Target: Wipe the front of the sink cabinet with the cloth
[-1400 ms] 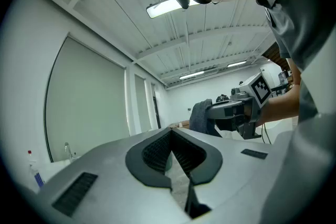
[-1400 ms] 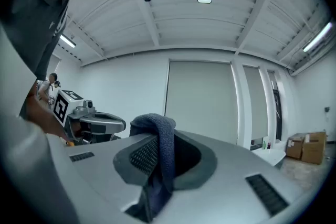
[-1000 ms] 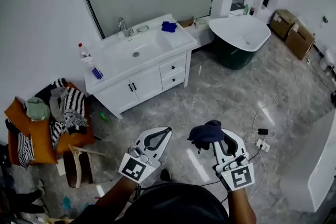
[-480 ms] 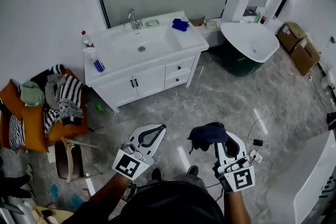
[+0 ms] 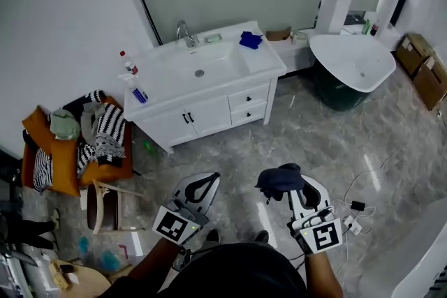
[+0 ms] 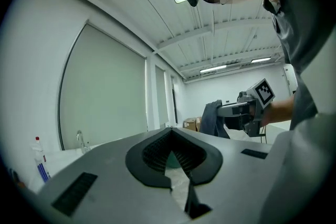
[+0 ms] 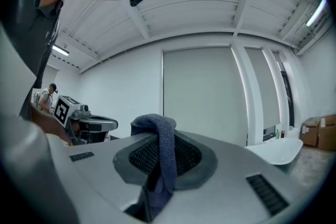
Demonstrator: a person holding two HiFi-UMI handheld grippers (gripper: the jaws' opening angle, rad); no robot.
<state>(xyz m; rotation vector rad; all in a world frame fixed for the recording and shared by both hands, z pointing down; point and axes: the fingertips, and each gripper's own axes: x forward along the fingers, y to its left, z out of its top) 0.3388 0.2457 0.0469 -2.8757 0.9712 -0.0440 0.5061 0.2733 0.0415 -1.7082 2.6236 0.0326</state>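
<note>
r tongs (image 5: 288,186) clenched on cloth (image 5: 276,178), draped over tips; l tongs (image 6: 170,131) closed, prob empty.

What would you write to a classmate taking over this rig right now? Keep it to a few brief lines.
Left claw: shut, holding nothing, held low over the floor.
Right claw: shut on the dark blue cloth, which drapes over its tips.
Sink cabinet: across the floor, ahead of both claws and to the left; neither claw is touching it.
Done: the cloth is gripped.
Left: walk up to the cabinet and wipe its front.
</note>
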